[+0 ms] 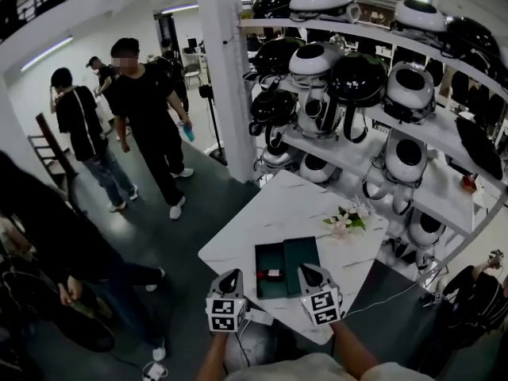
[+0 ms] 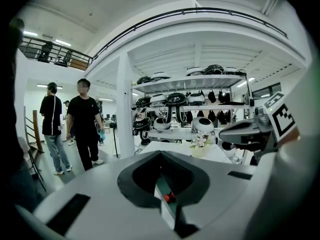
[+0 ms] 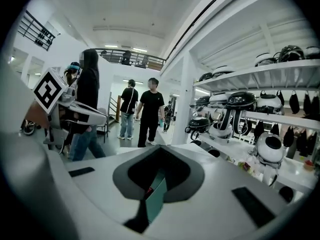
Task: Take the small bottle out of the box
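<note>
An open dark green box (image 1: 295, 260) lies on the white table (image 1: 270, 213) near its front edge. Across the middle of the box rests the small bottle (image 1: 272, 274), dark with a red cap. My left gripper (image 1: 232, 276) hovers at the box's left front corner and my right gripper (image 1: 306, 271) at its right front side; both are shut and hold nothing. Through the slit of the left gripper (image 2: 161, 156) the red cap (image 2: 169, 197) and green box wall (image 2: 169, 213) show. The right gripper view shows the box (image 3: 157, 200) past its shut jaws (image 3: 159, 164).
A small bunch of flowers (image 1: 346, 220) sits at the table's far right. Shelves of helmet-like headsets (image 1: 357, 78) stand behind and to the right. A white pillar (image 1: 226, 78) rises beyond the table. Several people (image 1: 151, 125) stand on the floor to the left.
</note>
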